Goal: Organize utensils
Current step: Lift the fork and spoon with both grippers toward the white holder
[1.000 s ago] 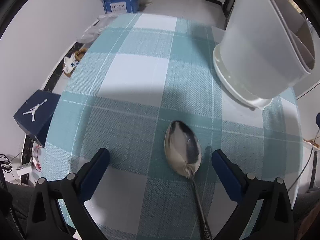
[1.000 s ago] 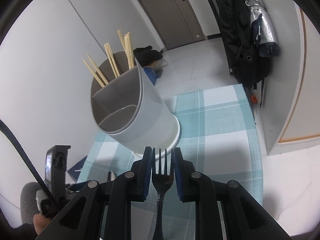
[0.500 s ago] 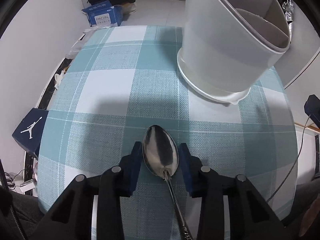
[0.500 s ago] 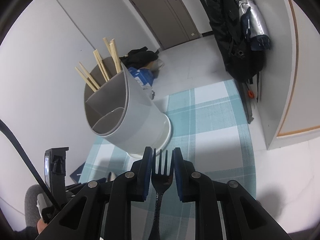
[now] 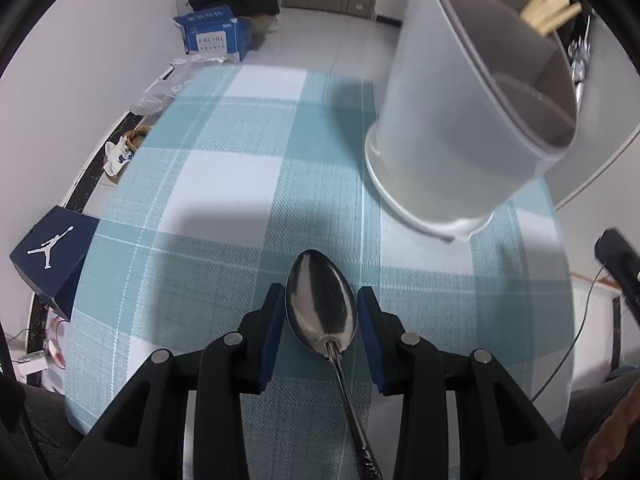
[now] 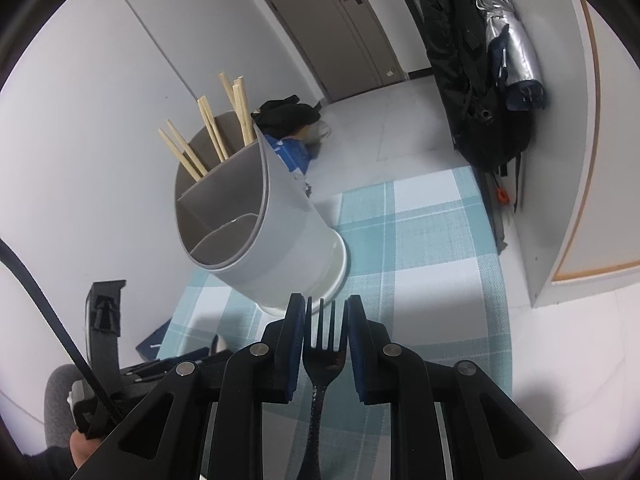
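Note:
A shiny metal spoon (image 5: 320, 308) lies bowl-forward between the blue pads of my left gripper (image 5: 321, 312), which is shut on it just above the teal checked tablecloth (image 5: 224, 208). My right gripper (image 6: 322, 332) is shut on a dark fork (image 6: 322, 344), tines pointing forward. A grey divided utensil holder (image 5: 472, 128) (image 6: 256, 232) stands on the cloth ahead of both grippers. Several wooden chopsticks (image 6: 208, 136) stick out of its far compartment; the two near compartments look bare inside.
A navy shoebox (image 5: 52, 256) sits off the table's left edge, a blue carton (image 5: 214, 36) and dark clothes on the floor beyond. A black backpack and silver umbrella (image 6: 492, 80) hang by the right wall. A person's hand (image 6: 80, 440) holds the other gripper at lower left.
My left gripper's jaws went from wide open to shut on the spoon's bowl, and its view tilted toward the holder. The right gripper kept the fork and barely shifted.

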A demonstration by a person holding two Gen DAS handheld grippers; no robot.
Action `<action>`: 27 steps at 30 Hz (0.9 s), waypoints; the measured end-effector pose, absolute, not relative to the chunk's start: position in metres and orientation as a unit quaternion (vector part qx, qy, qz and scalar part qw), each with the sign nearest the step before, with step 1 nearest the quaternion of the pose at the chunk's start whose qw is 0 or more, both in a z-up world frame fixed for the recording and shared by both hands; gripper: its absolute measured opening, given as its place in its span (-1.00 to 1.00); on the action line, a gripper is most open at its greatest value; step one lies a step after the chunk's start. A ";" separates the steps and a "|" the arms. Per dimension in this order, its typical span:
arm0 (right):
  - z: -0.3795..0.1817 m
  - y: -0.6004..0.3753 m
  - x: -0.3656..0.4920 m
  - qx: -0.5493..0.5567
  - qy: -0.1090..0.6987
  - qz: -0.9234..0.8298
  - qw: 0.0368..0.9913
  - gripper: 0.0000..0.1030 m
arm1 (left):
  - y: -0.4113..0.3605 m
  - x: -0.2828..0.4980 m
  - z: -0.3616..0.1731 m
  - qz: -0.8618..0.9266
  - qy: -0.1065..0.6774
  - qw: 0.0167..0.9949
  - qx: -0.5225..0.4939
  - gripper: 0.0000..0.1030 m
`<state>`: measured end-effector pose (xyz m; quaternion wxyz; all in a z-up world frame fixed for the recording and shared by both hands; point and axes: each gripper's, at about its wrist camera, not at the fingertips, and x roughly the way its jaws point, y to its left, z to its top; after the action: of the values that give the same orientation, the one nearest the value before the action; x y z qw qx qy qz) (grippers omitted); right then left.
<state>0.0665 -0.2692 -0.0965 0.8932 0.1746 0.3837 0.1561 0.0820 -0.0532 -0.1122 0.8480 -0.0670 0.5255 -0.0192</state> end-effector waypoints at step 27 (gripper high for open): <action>-0.065 -0.229 0.028 0.081 0.315 0.171 0.930 -0.62 | -0.037 0.045 -0.027 -0.058 0.334 0.935 -0.100 -0.39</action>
<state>0.0282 -0.2288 -0.0646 0.9301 0.0810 0.3147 0.1713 0.0448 -0.0369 -0.0273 0.9354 -0.1000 0.3341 -0.0583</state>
